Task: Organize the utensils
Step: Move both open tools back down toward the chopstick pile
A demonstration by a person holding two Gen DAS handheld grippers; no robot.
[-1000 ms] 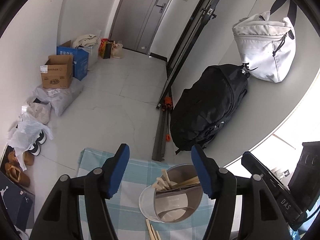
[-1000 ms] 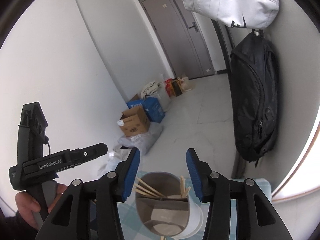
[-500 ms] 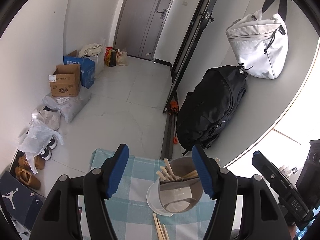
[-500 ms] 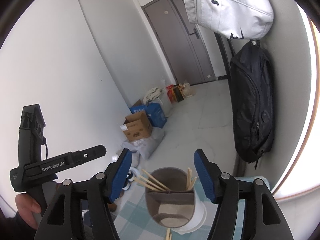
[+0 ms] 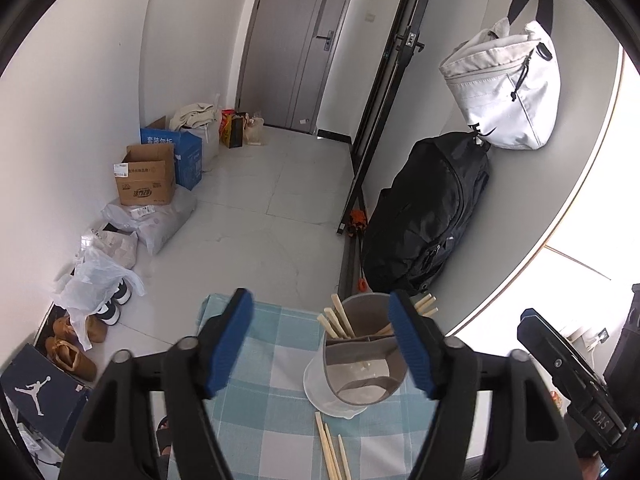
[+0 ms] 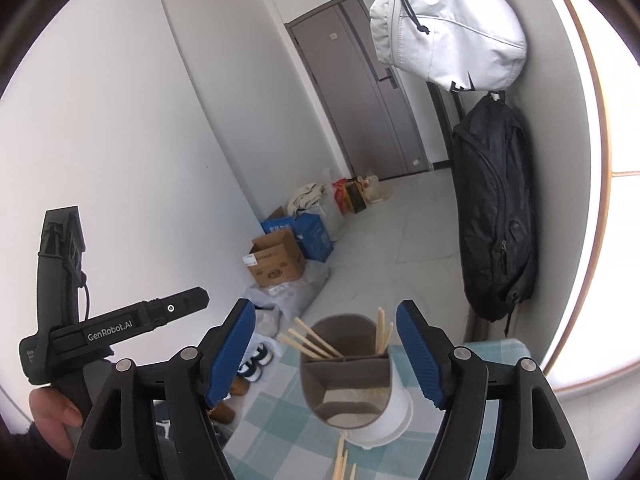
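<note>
Standing upright on the bench's checked cloth (image 5: 256,396), the divided utensil holder (image 5: 362,354) carries wooden chopsticks (image 5: 338,322) in its far compartments, and loose chopsticks (image 5: 330,450) lie just in front of it. Both the left gripper (image 5: 322,344) and the right gripper (image 6: 326,354) have just been opening; their jaws stand wide, gripping nothing, with the holder ahead between the blue pads.

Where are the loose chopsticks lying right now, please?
In both wrist views, the loose chopsticks lie on the checked tablecloth, just on the camera's side of the utensil holder.
</note>
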